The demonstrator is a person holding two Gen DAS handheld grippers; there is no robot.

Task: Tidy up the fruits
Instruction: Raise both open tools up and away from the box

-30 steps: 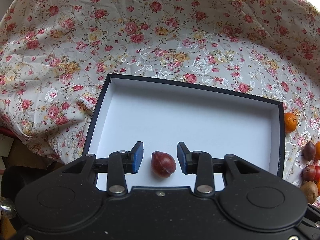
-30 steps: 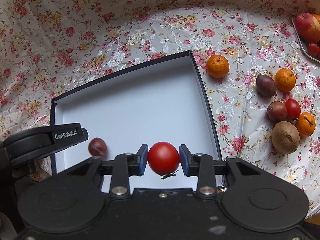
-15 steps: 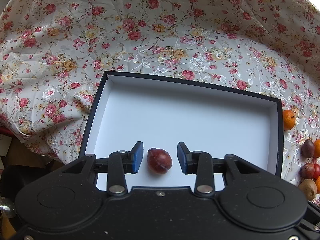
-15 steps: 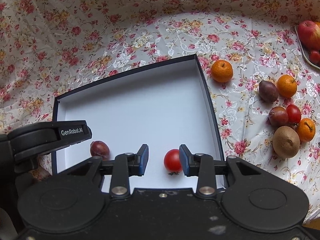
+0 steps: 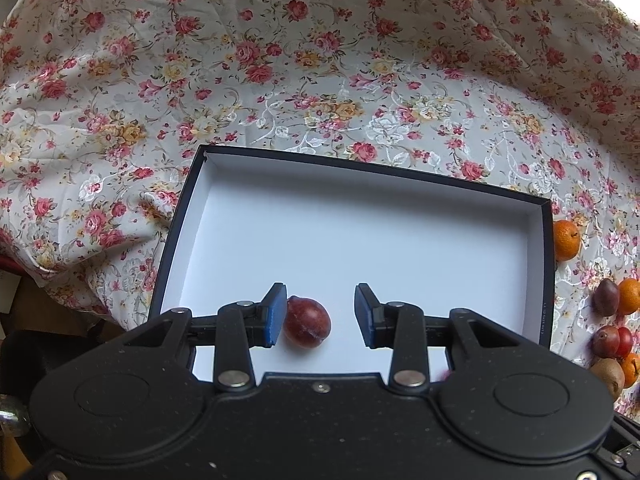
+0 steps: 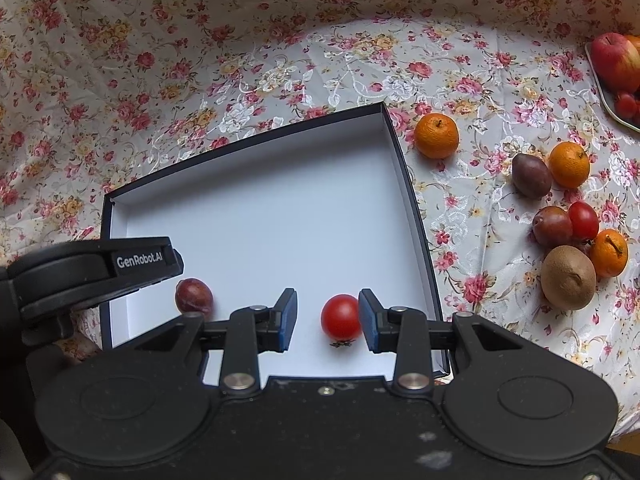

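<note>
Your left wrist camera looks steeply down along its fingers, close above the near left part of the box [image 5: 547, 264]. Your right wrist camera looks down the same way over the near right part. Both views share the box and the plum [image 5: 307, 321] [image 6: 193, 295].

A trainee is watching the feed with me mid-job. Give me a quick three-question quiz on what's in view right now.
1. True or false: the right gripper is clamping the tomato.
2. Which fruit lies in the box between the fingers of the left gripper? A kiwi, B plum, C banana.
3. Fill in: in the right wrist view, the number of oranges lying on the cloth is ___.
Key: 1 false, its jaws stand open; 2 B; 3 three.
</note>
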